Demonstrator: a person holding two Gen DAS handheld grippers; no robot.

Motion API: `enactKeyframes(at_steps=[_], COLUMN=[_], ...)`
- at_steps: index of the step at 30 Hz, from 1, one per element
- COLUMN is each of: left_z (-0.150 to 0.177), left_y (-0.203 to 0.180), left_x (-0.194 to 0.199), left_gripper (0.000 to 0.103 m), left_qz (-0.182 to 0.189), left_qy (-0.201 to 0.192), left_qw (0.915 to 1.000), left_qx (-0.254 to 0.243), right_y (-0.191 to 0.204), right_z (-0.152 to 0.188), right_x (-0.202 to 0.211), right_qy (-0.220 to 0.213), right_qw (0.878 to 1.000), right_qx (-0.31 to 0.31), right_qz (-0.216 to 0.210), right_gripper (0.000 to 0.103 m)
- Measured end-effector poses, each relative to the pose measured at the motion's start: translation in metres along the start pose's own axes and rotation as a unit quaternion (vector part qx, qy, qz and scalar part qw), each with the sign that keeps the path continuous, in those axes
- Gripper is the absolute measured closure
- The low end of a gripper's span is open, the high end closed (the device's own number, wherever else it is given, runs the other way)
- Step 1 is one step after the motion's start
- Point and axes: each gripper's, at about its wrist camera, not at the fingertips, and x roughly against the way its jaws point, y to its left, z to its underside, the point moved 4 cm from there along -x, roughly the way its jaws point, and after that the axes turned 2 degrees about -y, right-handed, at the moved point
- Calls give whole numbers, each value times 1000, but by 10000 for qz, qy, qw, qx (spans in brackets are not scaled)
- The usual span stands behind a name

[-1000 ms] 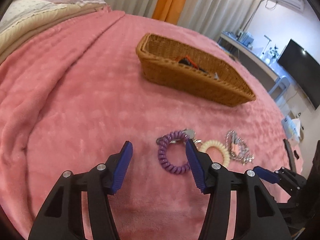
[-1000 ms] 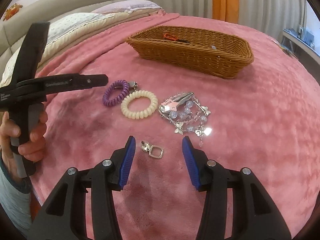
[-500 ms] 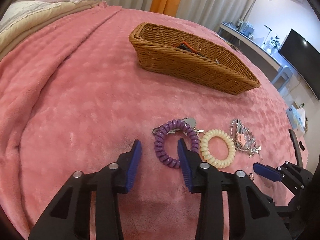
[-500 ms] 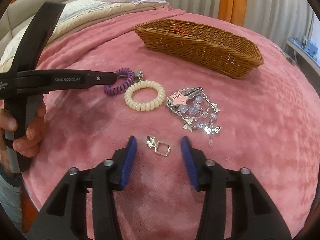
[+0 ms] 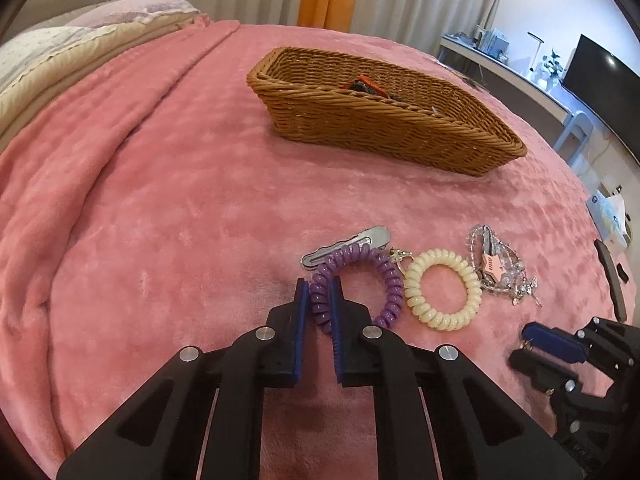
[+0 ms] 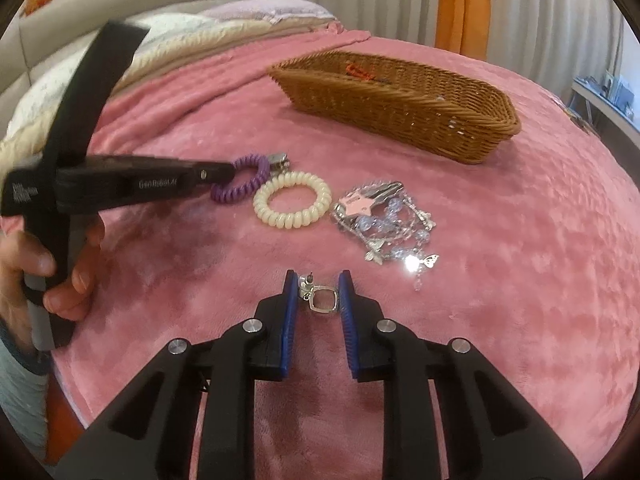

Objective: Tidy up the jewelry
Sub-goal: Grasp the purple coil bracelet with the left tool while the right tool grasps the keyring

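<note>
Blanket (image 5: 168,208): plain pink, plush. Basket (image 5: 384,132): brown woven wicker, with something orange-red inside. Coil band (image 5: 384,276): purple. Second coil band (image 5: 442,284): cream. Hair clip (image 5: 352,242): silver. Bead bracelet (image 6: 392,220): clear pale-blue beads, silver charms, a pink star tag. Square earring (image 6: 322,300): silver. Gripper pads (image 5: 302,320): blue on black arms. Curtains (image 6: 464,4): orange beside white. Pillow (image 5: 36,46): white, small dotted print.

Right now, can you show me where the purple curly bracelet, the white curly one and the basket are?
purple curly bracelet (image 5: 390,280), left wrist view, on its right-hand coils.
white curly bracelet (image 6: 294,218), right wrist view, on its near coils.
basket (image 5: 384,136), left wrist view, on its woven front wall.
</note>
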Motion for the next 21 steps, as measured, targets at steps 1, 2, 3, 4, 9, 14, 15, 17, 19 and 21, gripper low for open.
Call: enactKeyframes(at_steps=[1, 2, 3, 4, 9, 14, 15, 17, 19, 21], left_z=[0, -1, -2, -3, -8, -13, -14, -18, -24, -31], left_y=[-1, -1, -1, -1, -5, -12, -14, -16, -17, -19], left_x=[1, 4, 7, 9, 24, 40, 45, 53, 62, 72], left_gripper=[95, 95, 95, 95, 95, 95, 95, 95, 95, 95], left_qz=[38, 86, 131, 193, 516, 647, 660, 701, 740, 720], left_qy=[-31, -88, -129, -166, -401, -671, -752, -875, -1001, -1134], left_qw=[10000, 9999, 9998, 9997, 9978, 9956, 9950, 9937, 9922, 9909], left_qx=[0, 8, 16, 26, 57, 19, 1, 2, 26, 32], right_y=[-2, -4, -5, -6, -10, -12, -12, -13, -16, -18], right_z=[-1, -2, -2, -2, -3, -11, -14, -21, -33, -46], right_x=[3, 4, 5, 6, 10, 22, 26, 31, 38, 43], right_qy=[-53, -85, -98, -105, -188, -365, -419, -489, -584, -687], right_qw=[10000, 9999, 9999, 9998, 9995, 9989, 9987, 9984, 9980, 9973], right_qx=[-53, -95, -125, -159, -257, -286, -276, -262, -237, -181], right_qz=[-35, -54, -60, -70, -84, -5, 18, 67, 106, 174], right_gripper=[85, 85, 85, 85, 85, 85, 85, 85, 85, 85])
